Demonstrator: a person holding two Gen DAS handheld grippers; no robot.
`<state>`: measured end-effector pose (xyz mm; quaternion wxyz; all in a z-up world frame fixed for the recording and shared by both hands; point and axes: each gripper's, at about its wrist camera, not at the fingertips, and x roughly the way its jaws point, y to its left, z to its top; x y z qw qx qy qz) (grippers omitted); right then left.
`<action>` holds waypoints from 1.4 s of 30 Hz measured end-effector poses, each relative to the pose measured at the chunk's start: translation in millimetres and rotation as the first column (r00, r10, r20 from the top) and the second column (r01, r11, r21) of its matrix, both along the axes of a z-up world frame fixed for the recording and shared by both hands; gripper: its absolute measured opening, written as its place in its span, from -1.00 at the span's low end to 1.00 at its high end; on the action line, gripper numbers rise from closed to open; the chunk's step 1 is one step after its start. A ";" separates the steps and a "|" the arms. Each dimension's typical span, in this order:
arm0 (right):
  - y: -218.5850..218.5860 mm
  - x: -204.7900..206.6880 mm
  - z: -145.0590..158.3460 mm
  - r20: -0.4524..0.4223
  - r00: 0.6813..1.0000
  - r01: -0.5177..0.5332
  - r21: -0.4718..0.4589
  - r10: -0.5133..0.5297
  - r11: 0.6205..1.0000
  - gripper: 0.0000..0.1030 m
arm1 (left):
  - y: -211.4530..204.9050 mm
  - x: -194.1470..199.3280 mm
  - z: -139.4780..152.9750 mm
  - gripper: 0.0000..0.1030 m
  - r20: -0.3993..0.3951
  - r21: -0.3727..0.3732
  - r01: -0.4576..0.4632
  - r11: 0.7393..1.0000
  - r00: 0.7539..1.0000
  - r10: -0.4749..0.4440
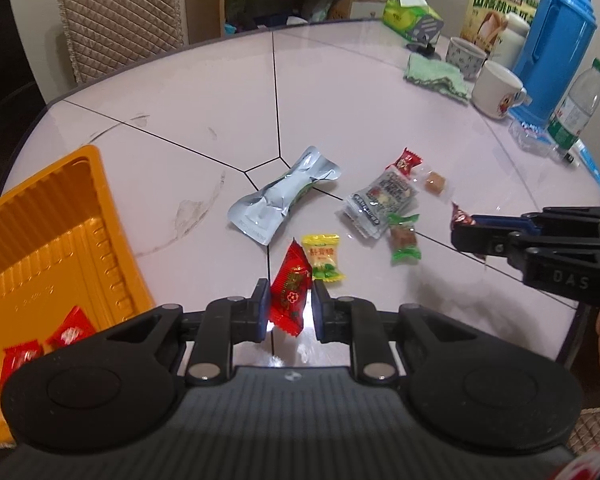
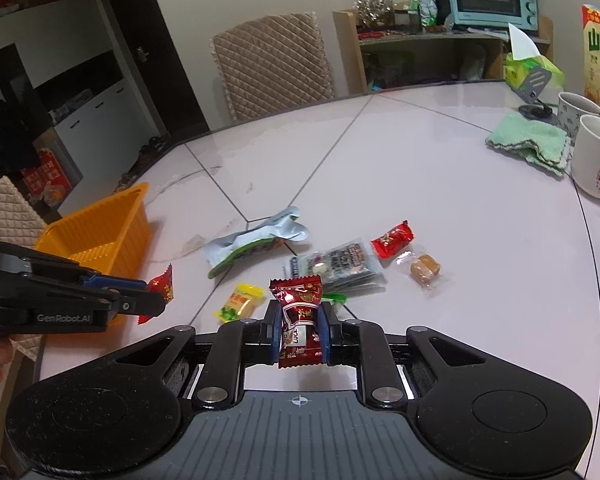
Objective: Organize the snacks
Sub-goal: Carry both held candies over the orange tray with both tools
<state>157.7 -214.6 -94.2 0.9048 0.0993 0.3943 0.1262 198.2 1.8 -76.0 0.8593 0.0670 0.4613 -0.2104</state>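
Observation:
My left gripper [image 1: 289,307] is shut on a red candy packet [image 1: 289,294], held above the table's near edge; it shows from the side in the right wrist view [image 2: 156,300]. My right gripper [image 2: 300,330] is shut on a dark red candy [image 2: 300,312], also seen in the left wrist view [image 1: 462,226]. An orange tray [image 1: 40,248] at the left holds two red candies [image 1: 44,344]. Loose on the table lie a silver pouch [image 1: 282,196], a yellow candy [image 1: 322,256], a green candy [image 1: 404,240], a grey packet [image 1: 380,200], a red candy [image 1: 404,162] and a clear-wrapped brown sweet [image 1: 436,182].
At the table's far right stand two mugs [image 1: 496,90], a blue jug [image 1: 556,48], a water bottle [image 1: 576,108], a green cloth [image 1: 436,76], a tissue box [image 1: 410,18] and a snack box [image 1: 496,12]. A padded chair [image 1: 120,20] stands behind the table.

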 end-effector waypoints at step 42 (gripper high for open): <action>231.0 39.5 30.5 0.075 0.872 -0.488 0.099 0.483 0.867 -0.63 | 230.1 -42.8 54.1 -0.63 0.112 -0.016 -0.533 0.846 0.840 0.531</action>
